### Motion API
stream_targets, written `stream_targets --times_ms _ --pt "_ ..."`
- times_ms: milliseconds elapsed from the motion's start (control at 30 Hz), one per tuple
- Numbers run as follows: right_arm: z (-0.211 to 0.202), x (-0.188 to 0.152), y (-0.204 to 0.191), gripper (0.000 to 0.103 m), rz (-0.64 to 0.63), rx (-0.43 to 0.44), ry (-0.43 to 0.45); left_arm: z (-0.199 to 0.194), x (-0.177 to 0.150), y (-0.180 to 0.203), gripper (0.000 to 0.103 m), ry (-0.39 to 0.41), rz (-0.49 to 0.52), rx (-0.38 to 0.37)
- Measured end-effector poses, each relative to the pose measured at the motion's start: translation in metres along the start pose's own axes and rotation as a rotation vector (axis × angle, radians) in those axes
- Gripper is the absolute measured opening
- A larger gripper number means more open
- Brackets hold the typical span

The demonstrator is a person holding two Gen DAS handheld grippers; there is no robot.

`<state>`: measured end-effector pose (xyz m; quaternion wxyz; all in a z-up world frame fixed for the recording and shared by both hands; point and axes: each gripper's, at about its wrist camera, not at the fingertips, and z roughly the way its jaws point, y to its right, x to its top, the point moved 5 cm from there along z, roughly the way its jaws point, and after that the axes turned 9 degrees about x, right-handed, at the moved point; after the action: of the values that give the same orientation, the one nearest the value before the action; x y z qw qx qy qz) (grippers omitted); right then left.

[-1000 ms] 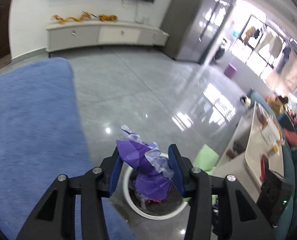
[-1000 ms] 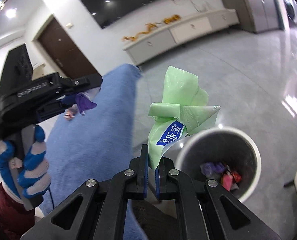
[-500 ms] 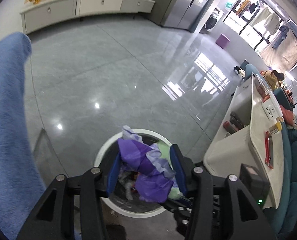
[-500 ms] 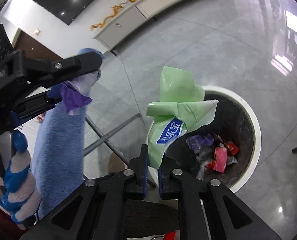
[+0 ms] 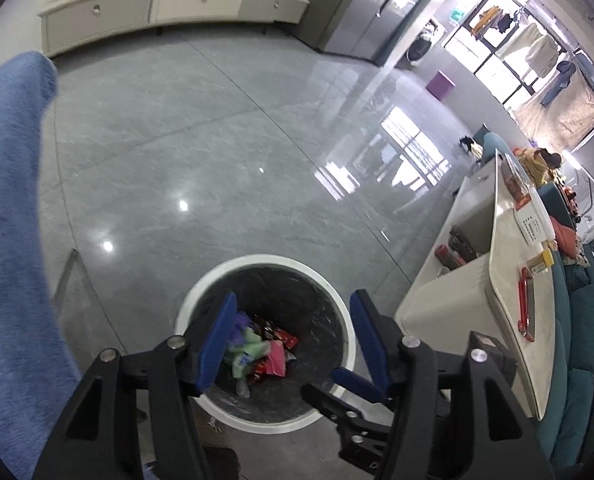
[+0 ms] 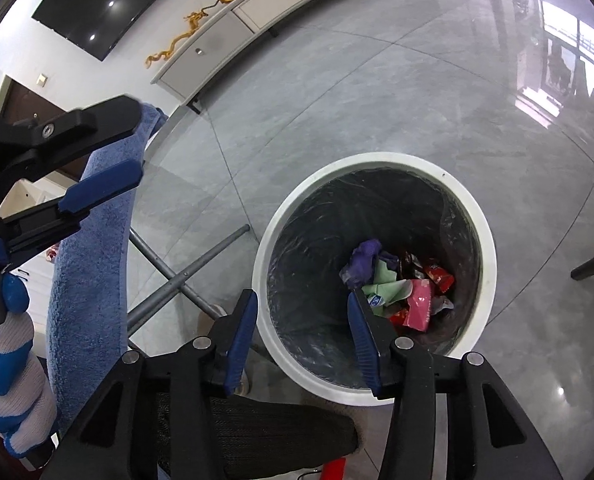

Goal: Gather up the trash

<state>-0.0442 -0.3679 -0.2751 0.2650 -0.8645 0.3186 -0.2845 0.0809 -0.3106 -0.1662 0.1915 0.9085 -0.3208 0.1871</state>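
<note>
A white round bin [image 5: 265, 261] with a black liner stands on the grey floor; it also shows in the right wrist view [image 6: 377, 160]. At its bottom lie a purple wrapper [image 6: 362, 265], a green wrapper [image 6: 385, 286] and pink and red wrappers [image 6: 419, 302]; the same heap shows in the left wrist view [image 5: 263, 354]. My left gripper [image 5: 291, 336] is open and empty above the bin. My right gripper [image 6: 303, 336] is open and empty above the bin's near rim. The left gripper [image 6: 97, 160] also shows at the left of the right wrist view.
A blue towel-covered table edge [image 5: 5, 200] runs along the left, with grey metal legs [image 6: 185, 276] beneath. A white low table [image 5: 513, 280] with small items stands at the right. A white cabinet [image 5: 169, 4] lines the far wall.
Both grippers have opened. The purple wrapper and the green wrapper have dropped into the bin. Both grippers have moved over the bin.
</note>
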Motion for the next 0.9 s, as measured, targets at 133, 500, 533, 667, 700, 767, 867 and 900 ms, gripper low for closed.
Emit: stream_targets --times_ms 133,500,533,667,700,767,867,900 --pt "-0.015 0.003 -0.016 0.049 -0.031 -0.018 0.048 -0.027 0.000 -0.014 0.057 0.062 -0.008 0.051" --pt "-0.069 0.008 -0.127 0.074 -0.262 -0.076 0.250 -0.144 -0.023 -0.088 0.073 0.343 -0.153 0.268" --pt "-0.072 0.008 -0.137 0.078 -0.284 -0.079 0.263 -0.156 -0.026 -0.098 0.073 0.366 -0.173 0.291" --pt "-0.083 0.000 -0.185 0.084 -0.388 -0.082 0.311 -0.199 -0.044 -0.130 0.074 0.446 -0.253 0.374" --pt "-0.084 -0.002 -0.195 0.085 -0.409 -0.079 0.319 -0.209 -0.048 -0.138 0.074 0.464 -0.270 0.394" --pt "-0.087 -0.009 -0.216 0.086 -0.461 -0.074 0.335 -0.231 -0.060 -0.155 0.074 0.507 -0.302 0.448" --pt "-0.090 -0.023 -0.245 0.086 -0.538 -0.073 0.352 -0.259 -0.078 -0.174 0.074 0.567 -0.336 0.530" --pt "-0.092 -0.029 -0.255 0.086 -0.564 -0.070 0.357 -0.266 -0.083 -0.181 0.074 0.576 -0.341 0.550"
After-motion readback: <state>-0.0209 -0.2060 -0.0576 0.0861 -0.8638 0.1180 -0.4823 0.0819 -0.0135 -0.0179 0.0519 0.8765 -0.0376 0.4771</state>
